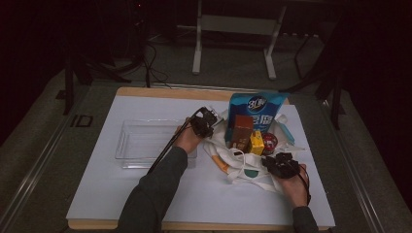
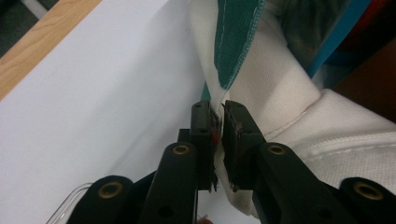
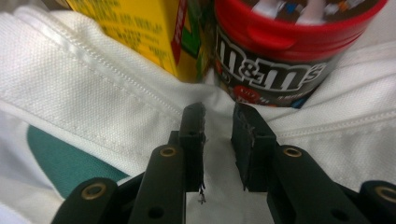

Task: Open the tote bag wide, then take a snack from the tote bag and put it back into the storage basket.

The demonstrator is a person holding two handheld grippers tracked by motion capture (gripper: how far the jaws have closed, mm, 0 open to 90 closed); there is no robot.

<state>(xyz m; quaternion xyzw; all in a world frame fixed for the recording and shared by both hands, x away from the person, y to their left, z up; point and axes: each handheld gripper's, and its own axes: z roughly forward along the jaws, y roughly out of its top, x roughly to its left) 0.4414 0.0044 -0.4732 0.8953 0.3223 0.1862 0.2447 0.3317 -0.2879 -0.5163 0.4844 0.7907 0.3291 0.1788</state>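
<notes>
A white tote bag point(image 1: 243, 171) with green trim lies open on the white board. Inside it stand a blue pouch point(image 1: 256, 107), a brown carton point(image 1: 241, 130), a yellow carton point(image 1: 256, 142) and a red-lidded M&M's tub point(image 1: 268, 142). My left gripper point(image 1: 210, 125) is at the bag's left rim. Its jaws point(image 2: 218, 112) are shut on a fold of white fabric point(image 2: 280, 93) just under the green strap point(image 2: 236, 42). My right gripper point(image 1: 272, 161) is at the bag's near right edge. It point(image 3: 218, 114) stands open over the white cloth point(image 3: 93, 93), below the yellow carton point(image 3: 140, 28) and the tub point(image 3: 280, 51).
A clear plastic tray point(image 1: 141, 141) sits left of the bag, beside my left hand. The white board point(image 1: 160, 194) covers a wooden tabletop point(image 1: 170, 92). Metal stand legs point(image 1: 197, 53) rise beyond the table's far edge.
</notes>
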